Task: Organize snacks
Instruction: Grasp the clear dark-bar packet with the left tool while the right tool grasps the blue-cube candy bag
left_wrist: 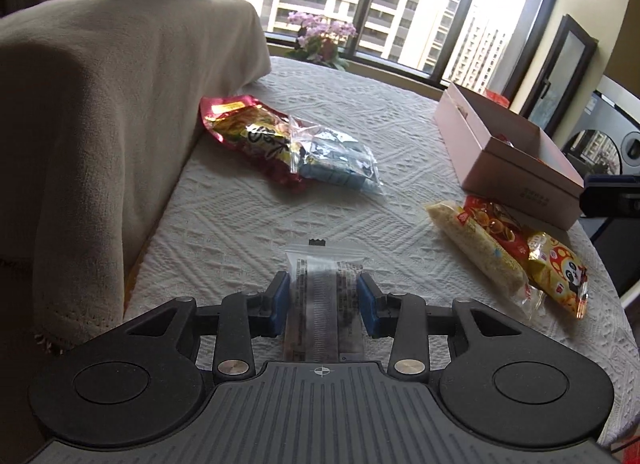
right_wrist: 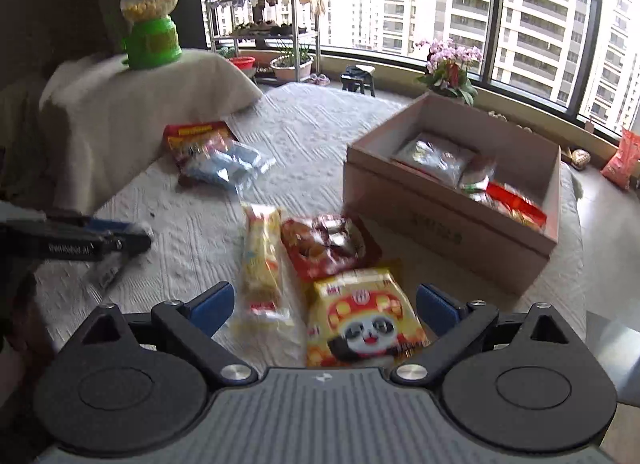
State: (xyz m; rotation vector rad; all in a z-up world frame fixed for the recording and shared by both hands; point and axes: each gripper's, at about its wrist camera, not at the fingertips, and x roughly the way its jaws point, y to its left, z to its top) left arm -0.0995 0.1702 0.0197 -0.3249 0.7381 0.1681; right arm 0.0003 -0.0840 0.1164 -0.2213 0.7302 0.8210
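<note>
Clear-wrapped snack pack [left_wrist: 325, 296] sits pinched between the left gripper [left_wrist: 325, 298] pads, above the white quilted cloth [left_wrist: 240, 216]. Right gripper [right_wrist: 325, 306] hangs wide open w/ nothing held, over the panda bag [right_wrist: 366, 318]. Best approach: keep the squeeze light, carry the pack over the cardboard box [right_wrist: 448, 224] wall & release low inside.

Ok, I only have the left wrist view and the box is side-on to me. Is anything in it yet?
Observer: Yes. The right wrist view looks into the box: a silver packet lies at the far end, with red packets beside it.
Operator: And the right gripper, open or shut?
Observer: The right gripper is open and empty, and the panda packet shows between its fingers.
Operator: What is that green thing on the covered stand?
Observer: A green candy dispenser, its clear globe holding yellow pieces.
</note>
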